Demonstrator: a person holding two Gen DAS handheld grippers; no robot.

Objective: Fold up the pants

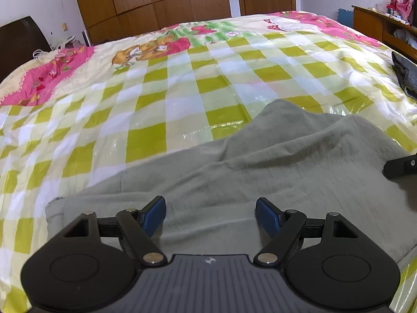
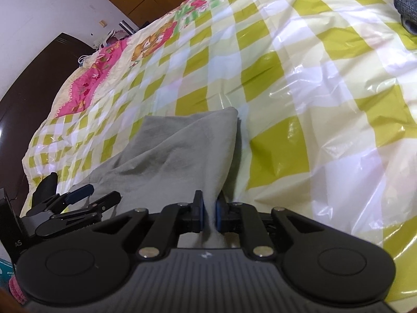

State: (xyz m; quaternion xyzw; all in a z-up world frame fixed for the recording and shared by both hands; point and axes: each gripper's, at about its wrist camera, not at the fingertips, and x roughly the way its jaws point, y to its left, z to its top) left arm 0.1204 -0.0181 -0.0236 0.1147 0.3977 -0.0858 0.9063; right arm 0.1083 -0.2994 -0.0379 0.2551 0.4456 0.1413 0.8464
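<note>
Grey fleece pants (image 1: 260,161) lie rumpled on the near part of the bed, partly folded over themselves. My left gripper (image 1: 210,204) hovers just above their near edge, its blue pads wide apart with nothing clamped between them. My right gripper (image 2: 209,206) is at the right end of the pants (image 2: 169,156). A raised fold of the grey fabric fills the narrow gap between its pads and tents up toward them. One right gripper fingertip (image 1: 401,168) shows at the right edge of the left wrist view. The left gripper (image 2: 99,193) appears open at the lower left of the right wrist view.
A glossy green-and-white checked cover (image 1: 156,91) with a pink cartoon border spreads over the bed. A dark folded garment (image 1: 406,75) lies near the right edge. Beyond stand a wooden wardrobe (image 1: 156,0), a dark headboard (image 1: 18,41) and a wooden desk (image 1: 378,26).
</note>
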